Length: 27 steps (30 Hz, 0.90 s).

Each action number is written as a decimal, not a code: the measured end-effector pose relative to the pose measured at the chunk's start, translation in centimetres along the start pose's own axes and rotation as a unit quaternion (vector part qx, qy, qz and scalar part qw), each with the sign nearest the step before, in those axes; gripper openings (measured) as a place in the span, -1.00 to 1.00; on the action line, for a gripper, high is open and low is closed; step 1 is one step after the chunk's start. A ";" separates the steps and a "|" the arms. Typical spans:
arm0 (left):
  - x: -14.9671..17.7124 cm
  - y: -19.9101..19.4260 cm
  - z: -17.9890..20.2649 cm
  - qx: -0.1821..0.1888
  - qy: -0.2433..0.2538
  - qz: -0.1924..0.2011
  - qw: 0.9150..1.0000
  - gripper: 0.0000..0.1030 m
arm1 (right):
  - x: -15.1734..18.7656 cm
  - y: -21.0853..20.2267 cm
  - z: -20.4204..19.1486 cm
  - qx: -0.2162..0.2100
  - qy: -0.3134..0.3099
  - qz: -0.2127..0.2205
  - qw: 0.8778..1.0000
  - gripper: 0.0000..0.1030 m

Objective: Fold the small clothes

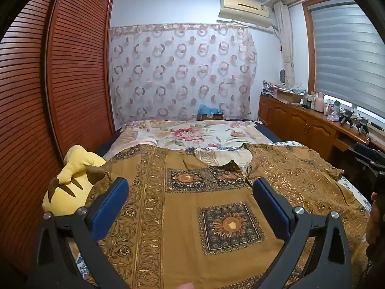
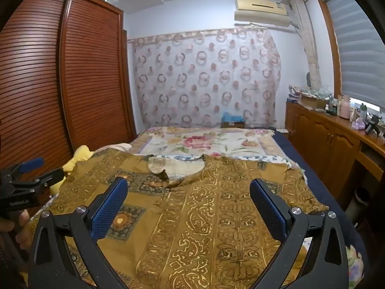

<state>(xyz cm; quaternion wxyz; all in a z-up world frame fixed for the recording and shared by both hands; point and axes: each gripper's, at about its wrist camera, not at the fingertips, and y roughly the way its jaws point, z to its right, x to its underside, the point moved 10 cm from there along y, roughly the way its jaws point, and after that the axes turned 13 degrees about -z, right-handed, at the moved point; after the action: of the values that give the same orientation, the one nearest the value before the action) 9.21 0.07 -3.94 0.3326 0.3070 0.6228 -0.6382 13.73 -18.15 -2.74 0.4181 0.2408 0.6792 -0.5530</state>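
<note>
While the garment (image 1: 211,216) lies spread flat on the bed (image 1: 192,132), neckline away from me, I judge a sleeve edge the best first pinch. My left gripper (image 1: 190,190) and right gripper (image 2: 187,190) both gape wide, holding nothing. Fabric: thin ochre print, medallions, scroll borders. Beside it: soft yellow plush toy (image 1: 69,180).

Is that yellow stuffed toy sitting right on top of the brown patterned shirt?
No. The yellow stuffed toy lies beside the shirt, off its left edge next to the wooden wardrobe.
</note>
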 end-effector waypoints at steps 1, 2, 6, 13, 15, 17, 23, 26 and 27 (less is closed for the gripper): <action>0.0 0.0 0.0 0.000 0.001 0.000 1.000 1.00 | 0.0 0.0 0.0 0.000 0.000 -0.002 1.000 1.00; 0.0 0.0 0.0 -0.004 0.005 0.001 1.000 1.00 | 0.1 0.0 0.0 0.000 -0.001 -0.003 1.000 1.00; 0.0 0.0 0.1 -0.004 0.008 0.001 1.000 1.00 | 0.0 0.0 0.0 -0.002 0.002 0.000 1.000 1.00; 0.0 -0.1 -0.1 -0.004 0.009 0.004 1.000 1.00 | 0.0 0.0 -0.1 -0.004 0.004 0.000 1.000 1.00; 0.1 -0.1 0.0 -0.003 0.009 0.004 1.000 1.00 | 0.0 -0.1 0.0 -0.003 0.004 0.000 1.000 1.00; 0.1 -0.1 0.0 -0.003 0.009 0.005 1.000 1.00 | 0.1 -0.1 -0.1 -0.004 0.004 0.000 1.000 1.00; -0.3 -0.6 0.5 -0.003 0.010 0.007 1.000 1.00 | 0.0 -0.1 -0.2 -0.004 0.003 0.001 1.000 1.00; -0.4 -0.7 0.5 -0.003 0.010 0.008 1.000 1.00 | -0.1 -0.2 -0.2 -0.005 0.004 0.002 1.000 1.00; -0.5 -0.9 0.4 -0.003 0.009 0.008 1.000 1.00 | -0.1 -0.2 -0.3 -0.005 0.004 0.003 1.000 1.00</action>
<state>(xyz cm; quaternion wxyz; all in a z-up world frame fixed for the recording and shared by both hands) 8.80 -0.33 -3.05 0.3330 0.3170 0.6249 -0.6309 13.52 -17.91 -2.57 0.4180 0.2430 0.6827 -0.5478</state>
